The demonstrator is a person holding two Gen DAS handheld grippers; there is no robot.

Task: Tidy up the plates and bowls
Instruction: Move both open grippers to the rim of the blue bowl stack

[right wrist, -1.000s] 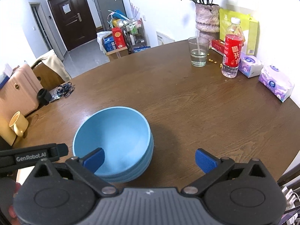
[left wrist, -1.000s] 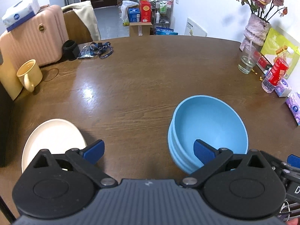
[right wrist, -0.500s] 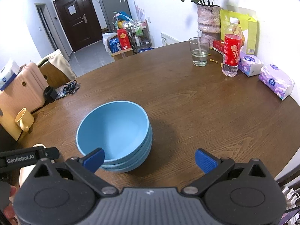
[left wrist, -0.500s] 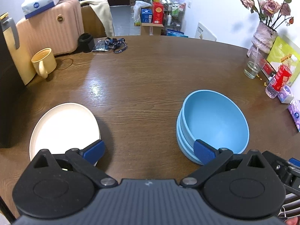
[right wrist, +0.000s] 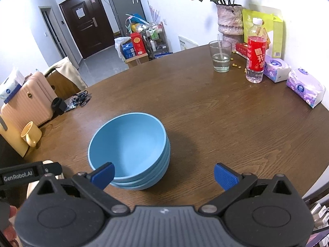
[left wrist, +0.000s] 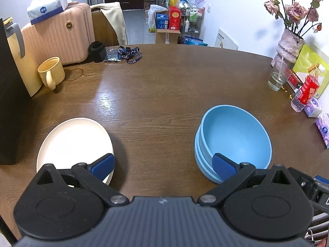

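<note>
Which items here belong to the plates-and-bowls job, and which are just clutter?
Job: stacked blue bowls; white plate.

Clutter: yellow mug; glass of water; red-label bottle; tissue packs; flower vase; lanyard.

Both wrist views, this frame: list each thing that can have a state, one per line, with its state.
left gripper: open, holding nothing
right gripper: open, holding nothing
blue bowls: nested in one stack, upright, top one empty
white plate: flat on the table, empty
yellow mug: upright
glass: upright, partly filled with clear liquid, straw in it
bottle: upright, capped
</note>
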